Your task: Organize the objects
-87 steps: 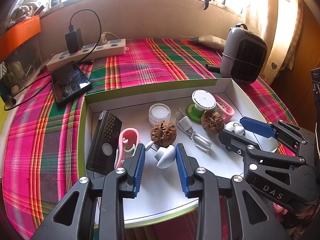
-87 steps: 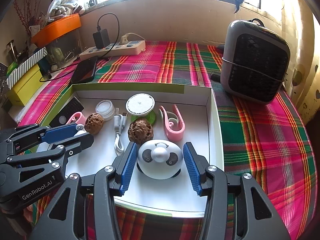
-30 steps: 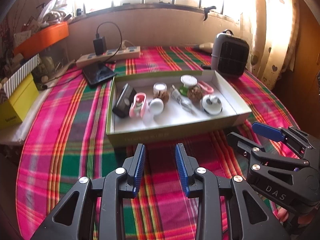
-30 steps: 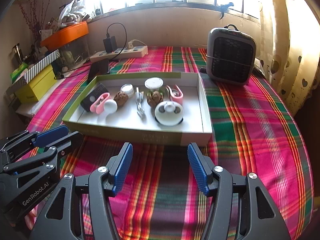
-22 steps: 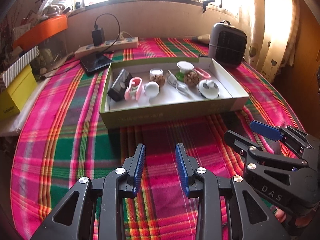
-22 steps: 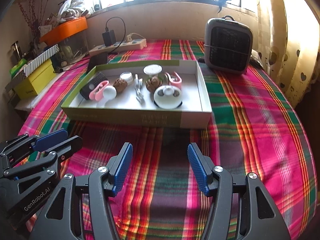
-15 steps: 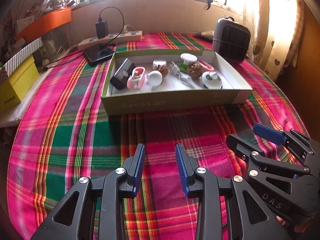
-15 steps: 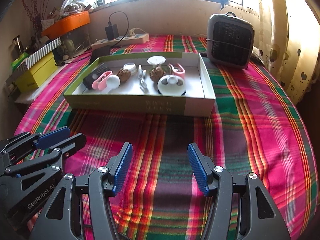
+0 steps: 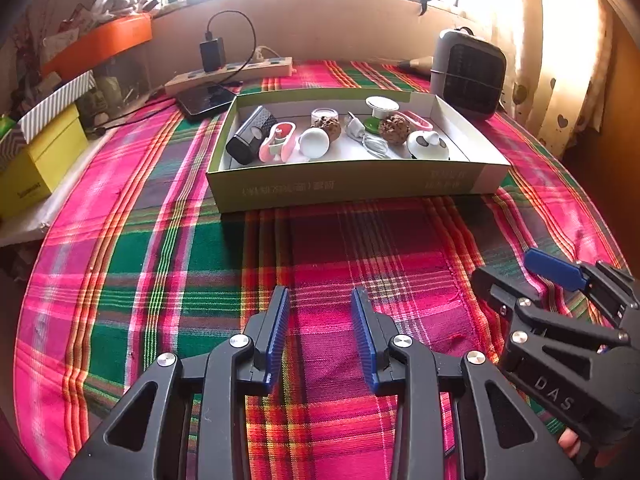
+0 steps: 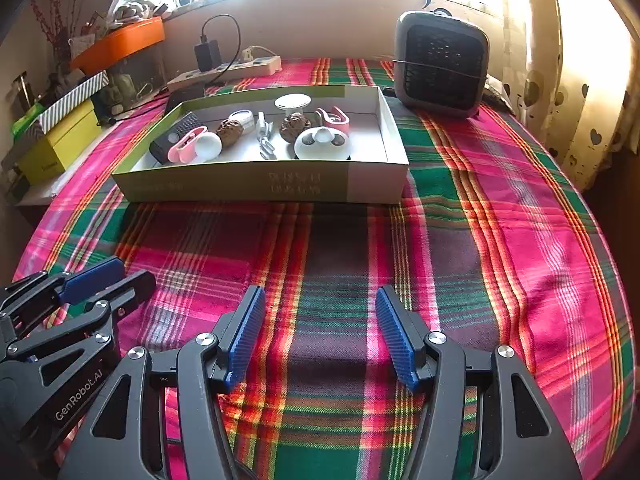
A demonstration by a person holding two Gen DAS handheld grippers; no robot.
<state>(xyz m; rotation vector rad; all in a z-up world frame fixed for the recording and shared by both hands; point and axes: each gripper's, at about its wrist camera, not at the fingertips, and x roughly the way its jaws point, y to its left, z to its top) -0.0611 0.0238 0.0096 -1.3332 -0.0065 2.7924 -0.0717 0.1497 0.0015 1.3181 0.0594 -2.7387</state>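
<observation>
Toward the far middle of the pink-and-green plaid tablecloth (image 10: 480,240) sits the shallow green-and-white cardboard box (image 10: 260,186), holding a black speaker, pink clips, two walnuts, a white cable and a round panda-faced gadget (image 10: 322,142). Its near wall stands well apart from both grippers, with a broad bare stretch of cloth between. Right of the box, just beside its far corner, stands a grey fan heater (image 10: 442,64); a power strip (image 9: 228,76) lies beyond its far edge. The left gripper (image 9: 320,340) hovers with jaws partly open and empty; the right gripper (image 10: 320,338) gapes wider, also empty.
</observation>
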